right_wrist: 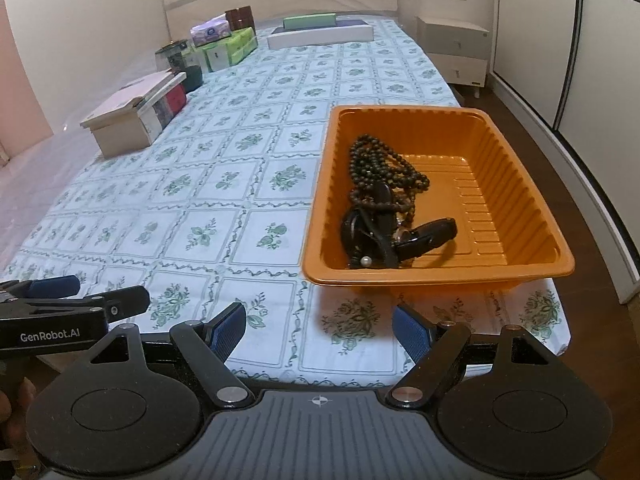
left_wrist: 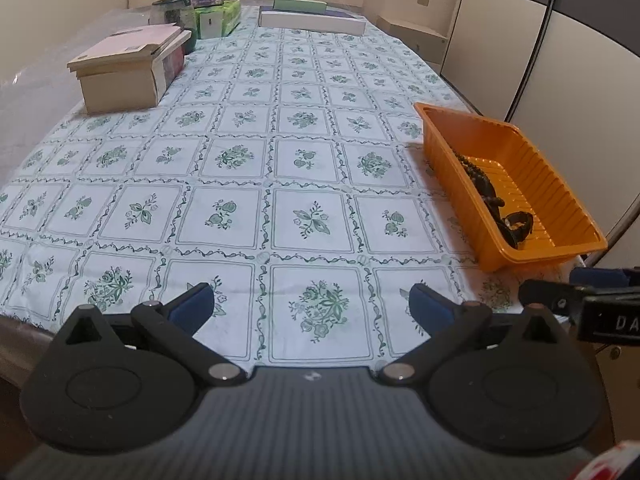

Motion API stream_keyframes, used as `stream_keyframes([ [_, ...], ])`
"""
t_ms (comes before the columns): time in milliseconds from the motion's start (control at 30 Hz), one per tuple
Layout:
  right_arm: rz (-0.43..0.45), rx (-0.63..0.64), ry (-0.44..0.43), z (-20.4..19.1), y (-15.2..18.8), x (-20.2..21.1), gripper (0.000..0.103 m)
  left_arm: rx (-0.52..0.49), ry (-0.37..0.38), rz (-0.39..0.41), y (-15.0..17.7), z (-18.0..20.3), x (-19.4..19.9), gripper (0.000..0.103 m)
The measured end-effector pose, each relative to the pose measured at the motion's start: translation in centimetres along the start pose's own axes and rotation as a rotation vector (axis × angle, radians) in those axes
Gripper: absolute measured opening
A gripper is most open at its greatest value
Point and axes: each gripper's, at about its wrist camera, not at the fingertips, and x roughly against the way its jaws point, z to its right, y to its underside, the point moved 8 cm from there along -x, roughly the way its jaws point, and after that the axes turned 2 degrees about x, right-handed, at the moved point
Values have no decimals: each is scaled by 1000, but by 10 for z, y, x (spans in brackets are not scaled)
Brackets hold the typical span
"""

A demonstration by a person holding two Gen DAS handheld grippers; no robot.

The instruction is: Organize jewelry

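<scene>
Orange tray point(right_wrist: 520, 184) sits at the near right corner of the counter point(right_wrist: 224, 184), on the green floral cloth, its near rim just short of the counter's near edge. Thin plastic, ribbed walls and floor, rolled lip.

Jewelry is all piled in the left half of the tray; the right half of the floor is bare.
- Dark bead necklace point(right_wrist: 376, 164): small round brown-black beads, several loops bunched, running up against the far left wall.
- Black strap piece point(right_wrist: 424, 236), looks like a watch band, lying across the near end of the pile, touching the beads.
- One small white pearl-like bead point(right_wrist: 365, 261) at the near wall.
- Items are tangled; can't separate individual pieces beyond that.

From the left wrist view the same tray point(left_wrist: 552, 196) shows edge-on at right, beads and strap visible along its left wall.

Left claw point(left_wrist: 312, 300): blue pads spread wide, nothing between them, over bare cloth left of the tray.
Right claw point(right_wrist: 318, 330): pads apart, nothing gripped, hovering at the counter's near edge just short of the tray.

Cardboard box point(right_wrist: 132, 120) and tissue packs point(right_wrist: 224, 46) sit along the far left, well apart from the tray.
</scene>
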Motion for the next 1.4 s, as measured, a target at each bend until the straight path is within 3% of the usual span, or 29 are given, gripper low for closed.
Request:
stream_keyframes([
  [1400, -1, -1, -3, -3, 1, -2, 80, -43, -17, 5, 1, 6, 4, 103],
])
